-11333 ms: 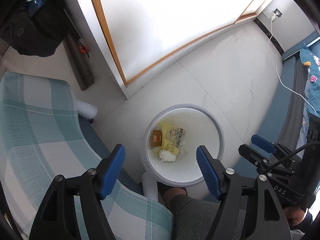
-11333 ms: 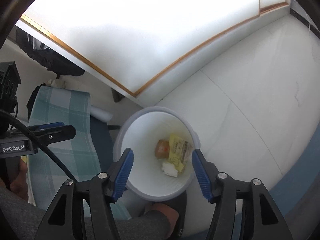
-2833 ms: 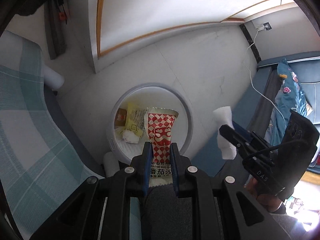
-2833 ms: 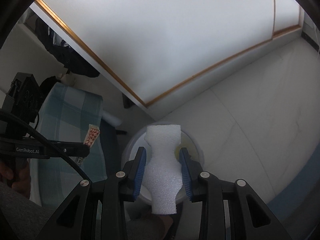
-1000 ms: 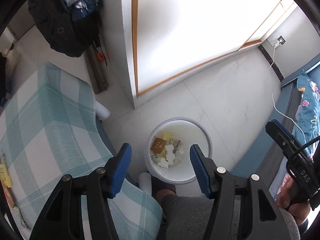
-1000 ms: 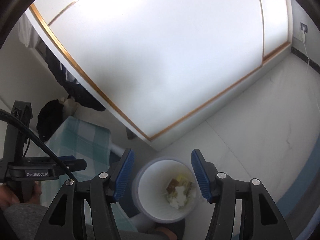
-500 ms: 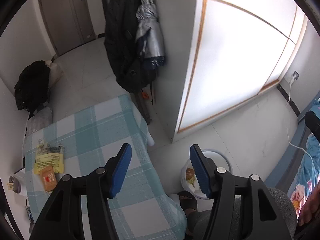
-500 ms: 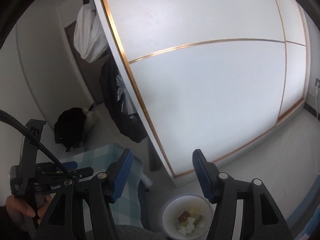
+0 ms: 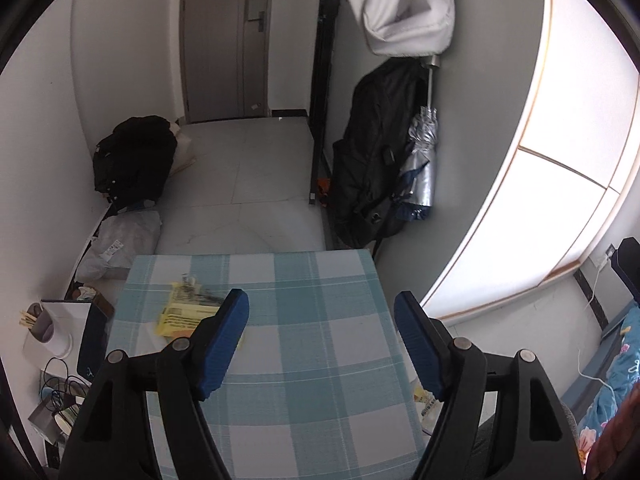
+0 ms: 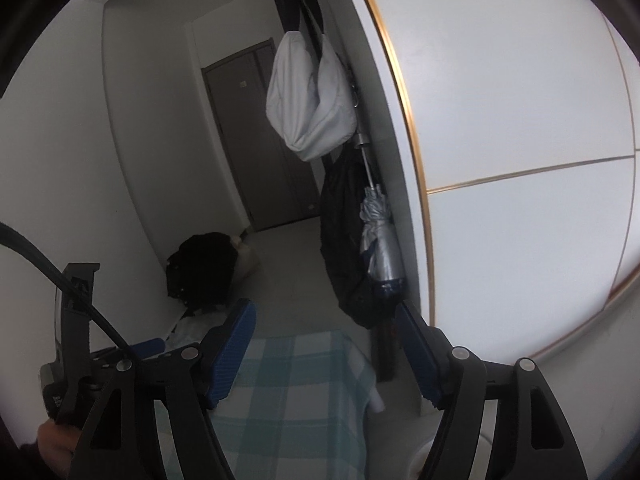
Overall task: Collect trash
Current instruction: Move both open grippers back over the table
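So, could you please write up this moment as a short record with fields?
left gripper: open, jaws just widened, nothing between them
right gripper: open, jaws just widened, nothing between them
table: covered by a teal checked cloth
trash left on table: yellow wrapper, partly behind the left gripper's finger
trash bin: only a sliver shows beside the table's right edge
background: black backpack and silver umbrella hanging by the wall
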Available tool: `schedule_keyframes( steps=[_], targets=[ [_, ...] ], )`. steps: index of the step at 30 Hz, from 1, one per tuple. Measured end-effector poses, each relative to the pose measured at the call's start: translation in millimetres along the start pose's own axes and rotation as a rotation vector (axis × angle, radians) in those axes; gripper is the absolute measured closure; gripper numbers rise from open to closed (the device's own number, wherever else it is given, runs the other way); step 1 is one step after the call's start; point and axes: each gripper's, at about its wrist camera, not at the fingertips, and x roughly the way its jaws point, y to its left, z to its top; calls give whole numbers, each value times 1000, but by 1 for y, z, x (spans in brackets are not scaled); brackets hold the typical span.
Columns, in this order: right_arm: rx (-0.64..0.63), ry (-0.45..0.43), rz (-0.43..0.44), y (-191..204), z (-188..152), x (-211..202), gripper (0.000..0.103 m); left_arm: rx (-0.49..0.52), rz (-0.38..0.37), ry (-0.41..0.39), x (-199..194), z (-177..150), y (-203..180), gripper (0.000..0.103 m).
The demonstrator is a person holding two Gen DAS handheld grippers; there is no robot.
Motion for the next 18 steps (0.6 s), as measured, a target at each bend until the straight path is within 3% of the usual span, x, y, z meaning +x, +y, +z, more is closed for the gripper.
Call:
schedule_keyframes(
  steps=[3, 9, 13, 18],
  targets=[
    [-3, -4, 44, 25, 0, 4, 25, -46, 32, -40, -10, 0, 27, 18],
    [-94, -4, 122, 83, -5, 23, 21, -124, 68, -86, -10, -7, 81, 16],
    [-135, -10, 164, 113, -13, 38, 10, -193, 76, -82, 2, -15, 121, 16],
    [-182, 28, 198, 135, -27, 71, 8, -261, 113, -53, 22, -33, 166, 16]
  ],
)
